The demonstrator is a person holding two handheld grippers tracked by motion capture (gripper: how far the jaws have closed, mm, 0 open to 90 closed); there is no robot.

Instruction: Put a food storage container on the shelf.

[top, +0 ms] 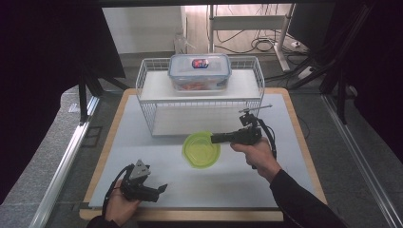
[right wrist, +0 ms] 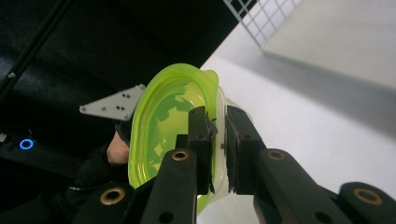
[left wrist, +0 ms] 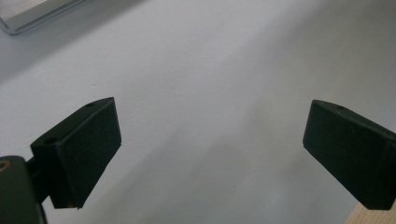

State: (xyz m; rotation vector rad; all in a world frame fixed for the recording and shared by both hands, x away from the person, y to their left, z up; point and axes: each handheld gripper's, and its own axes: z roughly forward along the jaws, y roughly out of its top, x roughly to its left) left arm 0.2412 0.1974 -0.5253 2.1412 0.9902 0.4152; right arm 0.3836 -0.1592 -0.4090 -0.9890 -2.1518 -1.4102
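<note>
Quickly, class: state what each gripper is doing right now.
Left gripper: open, holding nothing.
Right gripper: shut on the green container's rim.

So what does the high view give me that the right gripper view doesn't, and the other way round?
High view alone: the lidded clear container on the wire rack's top shelf, and the right gripper's body above the white table. Right gripper view alone: the right gripper's pads clamped on the wall of the green container, one inside, one outside. Both: the green container, part of the rack, and the left gripper with its grey plate, jaws open.
</note>
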